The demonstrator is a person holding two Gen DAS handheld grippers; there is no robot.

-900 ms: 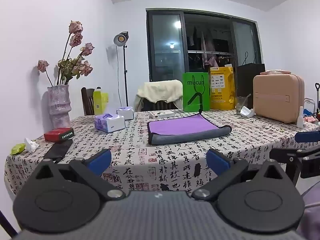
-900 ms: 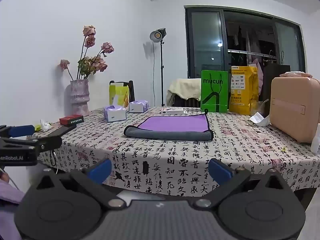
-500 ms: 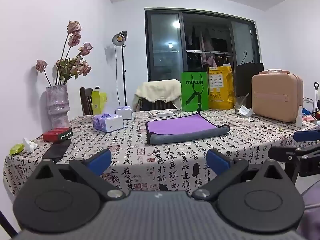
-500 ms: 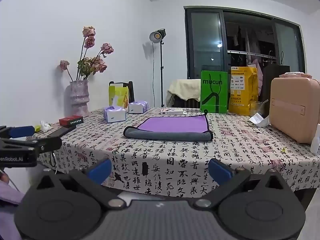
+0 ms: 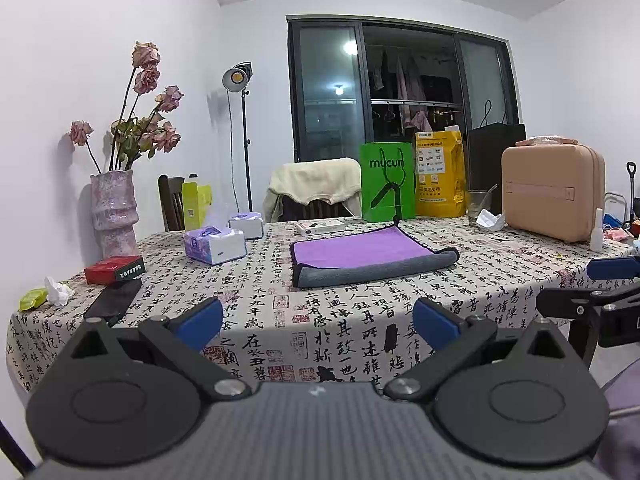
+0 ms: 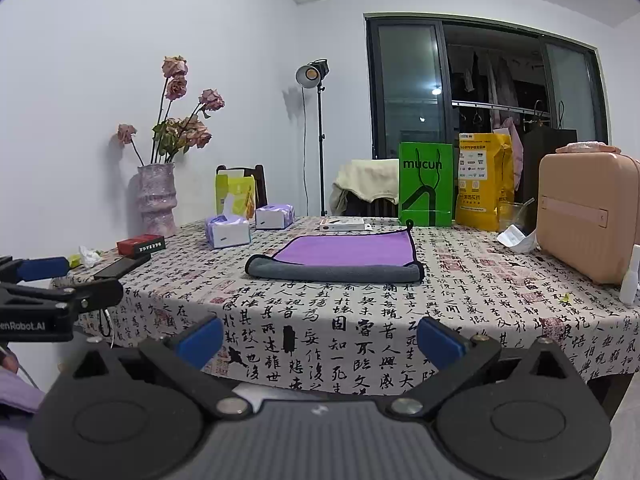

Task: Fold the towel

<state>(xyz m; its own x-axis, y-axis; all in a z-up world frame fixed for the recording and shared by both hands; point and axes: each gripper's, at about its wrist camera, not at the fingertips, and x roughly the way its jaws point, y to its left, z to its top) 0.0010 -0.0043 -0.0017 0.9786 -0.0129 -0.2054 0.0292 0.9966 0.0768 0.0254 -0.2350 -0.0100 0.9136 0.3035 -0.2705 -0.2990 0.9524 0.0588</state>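
Note:
A purple towel (image 5: 362, 248) with a grey underside lies folded on the table's patterned cloth (image 5: 280, 304), its rolled grey fold toward me; it also shows in the right wrist view (image 6: 344, 250). My left gripper (image 5: 318, 324) is open and empty, held off the table's near edge, well short of the towel. My right gripper (image 6: 320, 338) is open and empty, also in front of the table edge. Each gripper shows at the side of the other's view.
On the table stand a vase of dried roses (image 5: 114, 216), a red box (image 5: 114, 270), a phone (image 5: 114, 302), tissue boxes (image 5: 216, 244), a green bag (image 5: 386, 182), a yellow bag (image 5: 438, 180), a glass (image 5: 478, 206) and a pink case (image 5: 552, 192). A chair stands behind.
Both grippers have drifted slightly lower, and the table sits a little higher in the views. The towel has not moved and both stay open.

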